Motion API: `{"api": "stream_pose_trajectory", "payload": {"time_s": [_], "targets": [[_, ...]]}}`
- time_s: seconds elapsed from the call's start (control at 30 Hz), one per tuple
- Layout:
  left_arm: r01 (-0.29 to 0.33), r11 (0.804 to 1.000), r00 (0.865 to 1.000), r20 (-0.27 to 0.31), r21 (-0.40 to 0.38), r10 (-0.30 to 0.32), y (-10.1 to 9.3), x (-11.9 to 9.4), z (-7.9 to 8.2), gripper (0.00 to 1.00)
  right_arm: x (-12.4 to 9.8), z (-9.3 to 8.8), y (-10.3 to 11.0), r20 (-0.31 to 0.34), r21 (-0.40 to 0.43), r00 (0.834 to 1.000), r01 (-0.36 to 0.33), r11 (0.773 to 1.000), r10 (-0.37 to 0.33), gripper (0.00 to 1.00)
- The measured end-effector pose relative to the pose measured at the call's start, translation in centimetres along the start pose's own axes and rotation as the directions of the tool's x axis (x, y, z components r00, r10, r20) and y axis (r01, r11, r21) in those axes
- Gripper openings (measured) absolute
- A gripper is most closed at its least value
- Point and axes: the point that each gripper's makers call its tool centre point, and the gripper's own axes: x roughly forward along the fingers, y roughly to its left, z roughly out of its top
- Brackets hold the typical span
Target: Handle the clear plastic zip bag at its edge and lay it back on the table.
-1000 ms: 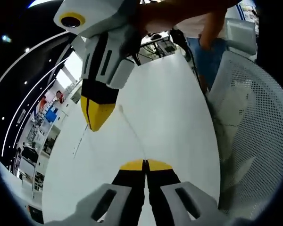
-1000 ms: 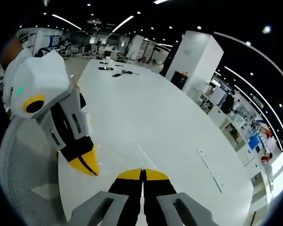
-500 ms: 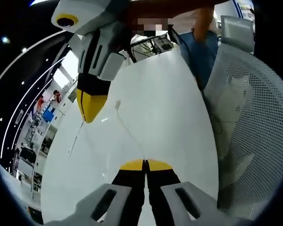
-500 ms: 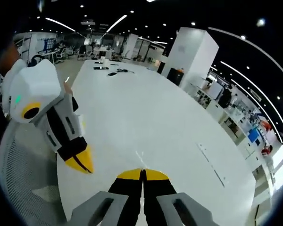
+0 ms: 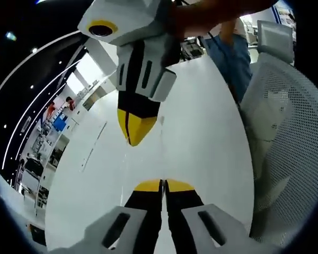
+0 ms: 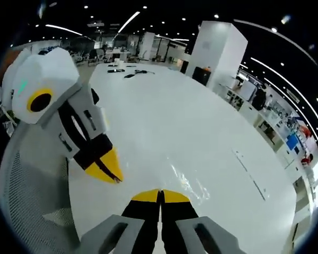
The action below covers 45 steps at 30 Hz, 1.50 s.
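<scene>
Clear zip bag (image 6: 186,182) hangs between both clamped grippers, left gripper (image 5: 161,183) and right gripper (image 6: 160,194): lower evenly, flat onto the table (image 6: 164,127) near its edge.

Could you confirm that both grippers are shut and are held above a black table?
Not quite: the table is white, not black, as the right gripper view shows. The left gripper and the right gripper are indeed shut above it.
</scene>
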Motion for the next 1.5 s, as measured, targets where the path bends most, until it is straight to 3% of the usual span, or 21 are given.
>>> {"api": "stream_pose_trajectory", "payload": {"time_s": [0.23,0.37,0.47,0.7,1.27,1.5], "targets": [[-0.008,0.999,1.000,-0.001,-0.032,0.008,0.2,-0.1,-0.1,0.07,1.0,-1.3,0.1,-0.034,0.008,0.999,0.001,1.000,0.000,0.00],[-0.024,0.999,0.999,0.021,-0.045,0.025,0.4,-0.5,0.1,0.09,1.2,-2.0,-0.2,-0.046,0.003,0.998,0.036,0.999,-0.036,0.00],[-0.039,0.994,0.998,0.043,-0.099,0.043,0.9,-0.8,-0.4,0.11,1.1,-2.0,-0.2,-0.047,-0.012,0.998,0.052,0.999,-0.052,0.00],[-0.074,0.985,0.995,0.056,-0.156,0.083,1.9,-2.2,-0.9,0.09,1.8,-3.5,-0.2,-0.065,-0.034,0.994,0.091,0.995,-0.093,0.00],[-0.098,0.973,0.994,0.029,-0.211,0.106,1.4,-3.4,-2.4,0.15,2.2,-4.0,-1.7,-0.075,-0.065,0.983,0.162,0.985,-0.167,0.00],[-0.124,0.960,0.991,0.018,-0.250,0.133,1.8,-3.9,-3.0,0.26,2.7,-4.0,-2.5,-0.081,-0.078,0.976,0.197,0.977,-0.203,0.00]]}}
